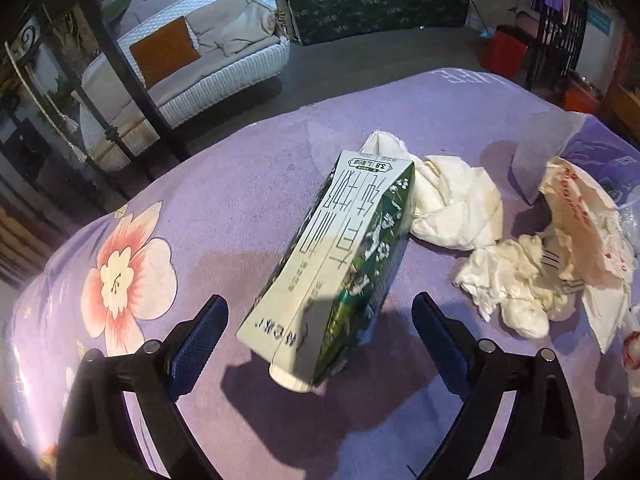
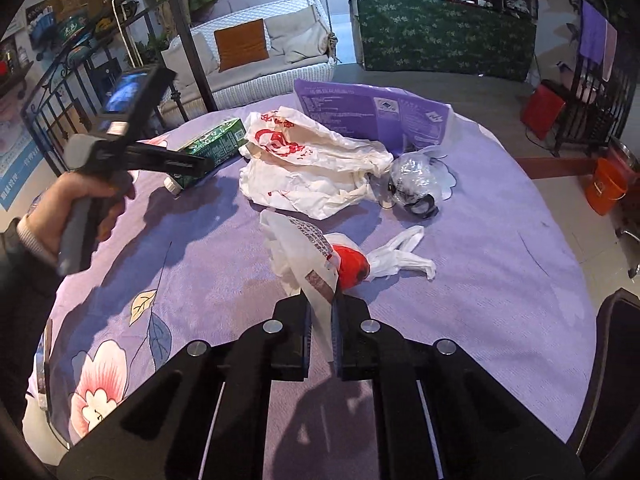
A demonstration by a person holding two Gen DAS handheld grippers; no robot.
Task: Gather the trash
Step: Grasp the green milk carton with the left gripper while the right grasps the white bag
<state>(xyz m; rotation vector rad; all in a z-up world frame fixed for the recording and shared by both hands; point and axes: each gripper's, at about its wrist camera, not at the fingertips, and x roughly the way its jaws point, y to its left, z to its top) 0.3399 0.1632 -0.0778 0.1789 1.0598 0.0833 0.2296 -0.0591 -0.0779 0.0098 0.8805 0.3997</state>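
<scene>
In the left wrist view, the left hand-held gripper (image 1: 318,322) is seen spread wide, its two blue-padded fingers (image 1: 200,334) standing on either side of a green and white milk carton (image 1: 340,256) without touching it. The carton lies on its side on the purple flowered tabletop (image 1: 224,200), its capped end pointing toward the camera. Just beyond it and to its right, crumpled white tissues (image 1: 456,208) are piled, and a torn white wrapper with red print (image 1: 588,216) is seen at the right edge.

In the right wrist view, the right hand-held gripper (image 2: 321,334) is pressed together on a white printed paper wrapper (image 2: 310,258), which rises from between the fingers. Touching that wrapper on its right, a red ball-like piece (image 2: 352,266) and a small white plastic bag (image 2: 404,258) are seen. Farther back lie a large white bag with red print (image 2: 312,164), a clear crumpled plastic wrap (image 2: 414,180) and a flat purple package (image 2: 372,114). At the left, the other hand-held gripper (image 2: 188,166) is held above the milk carton (image 2: 214,142) by the person's hand (image 2: 80,208). A white wicker sofa (image 2: 256,64) stands beyond the tabletop (image 2: 500,240).
</scene>
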